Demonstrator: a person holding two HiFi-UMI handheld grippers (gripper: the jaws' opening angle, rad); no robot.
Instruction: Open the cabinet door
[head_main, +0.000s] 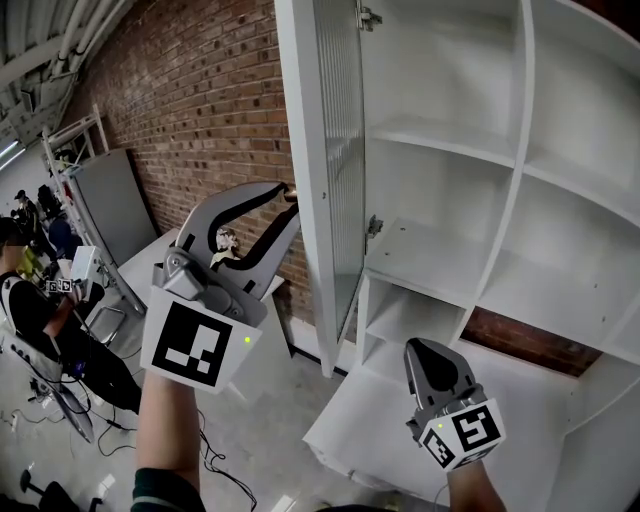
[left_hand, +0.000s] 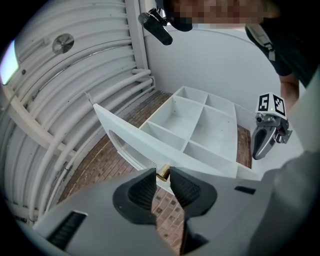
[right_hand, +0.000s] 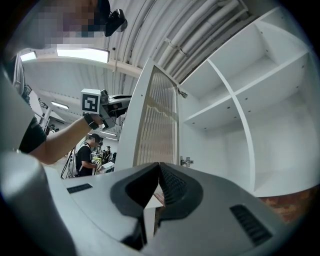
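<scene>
Gripping the brass knob (left_hand: 162, 173) of the cabinet door (head_main: 335, 170), the left gripper (head_main: 290, 202) has its two jaws pinched in on the knob from either side; the left gripper view shows the ribbed pads (left_hand: 145, 189) pressed against it at the tips. The arm is raised, with the marker cube (head_main: 197, 345) facing the head camera.

The right gripper (head_main: 420, 346) is held lower and to the right, pointing up toward the cabinet. Its jaws are clenched together, tips meeting, with nothing between them in the right gripper view.

The door stands open, swung out from the cabinet (head_main: 520, 150) so that it is nearly edge-on in the head view. It has a white frame and a ribbed translucent panel. It hangs from its hinges (head_main: 374, 226) on the left side wall of the cabinet. The knob is on the outer face, on the side turned away from the shelves.

The cabinet is white, with a vertical divider and several shelves showing. A lower compartment sits just right of the door's bottom edge.

A red brick wall (head_main: 200, 110) stands behind and left of the door, and more brick shows below the right-hand shelves.

At far left there is a work area with white tables and a person (head_main: 30, 300) in dark clothing. Cables lie on the grey floor.
</scene>
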